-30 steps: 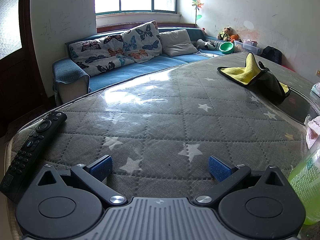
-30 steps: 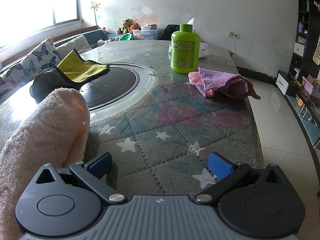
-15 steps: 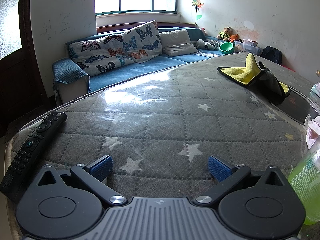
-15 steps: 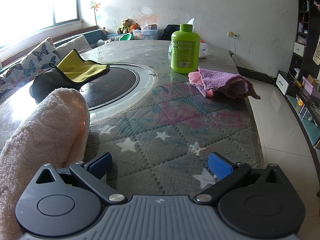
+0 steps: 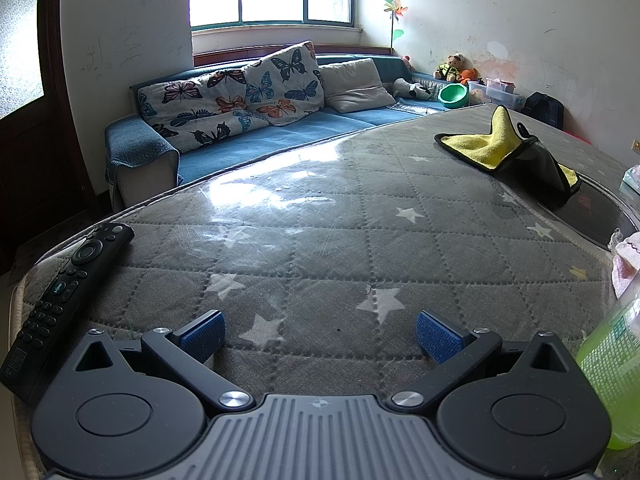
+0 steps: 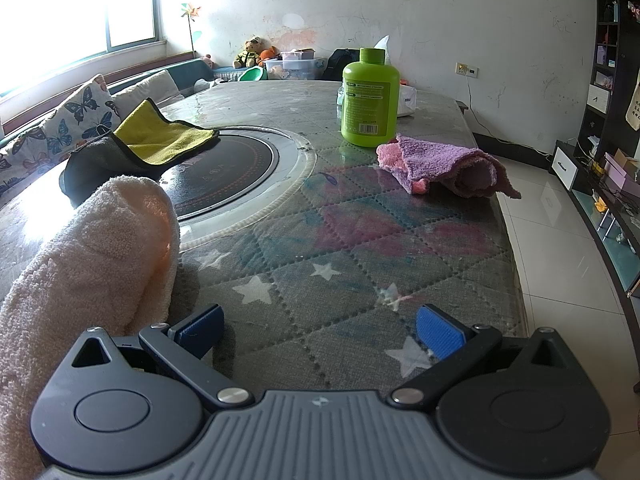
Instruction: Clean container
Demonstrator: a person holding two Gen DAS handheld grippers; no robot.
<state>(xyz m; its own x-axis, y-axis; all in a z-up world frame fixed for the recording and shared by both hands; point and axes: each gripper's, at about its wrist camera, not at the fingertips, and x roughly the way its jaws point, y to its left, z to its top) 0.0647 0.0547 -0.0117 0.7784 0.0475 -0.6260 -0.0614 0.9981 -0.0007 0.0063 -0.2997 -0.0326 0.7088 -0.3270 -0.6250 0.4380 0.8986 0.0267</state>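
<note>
A green bottle [image 6: 370, 98] with a green cap stands upright on the far part of the table in the right wrist view. Another translucent green bottle [image 5: 612, 376] shows at the right edge of the left wrist view, close beside my left gripper [image 5: 320, 338], which is open over bare tablecloth. My right gripper [image 6: 320, 334] is open too, with nothing between its fingers. A cream towel [image 6: 92, 252] lies just left of it. A pink-purple cloth [image 6: 444, 164] lies by the far bottle. A yellow-grey cloth [image 6: 148, 142] rests partly on the round black hob [image 6: 228, 172].
A black remote control [image 5: 60, 296] lies at the table's near left edge [image 5: 24, 280]. A blue sofa [image 5: 256, 136] with butterfly cushions runs beyond the table. On the right side the table edge [image 6: 516, 264] drops to a tiled floor, with dark shelving [image 6: 612, 80] beyond.
</note>
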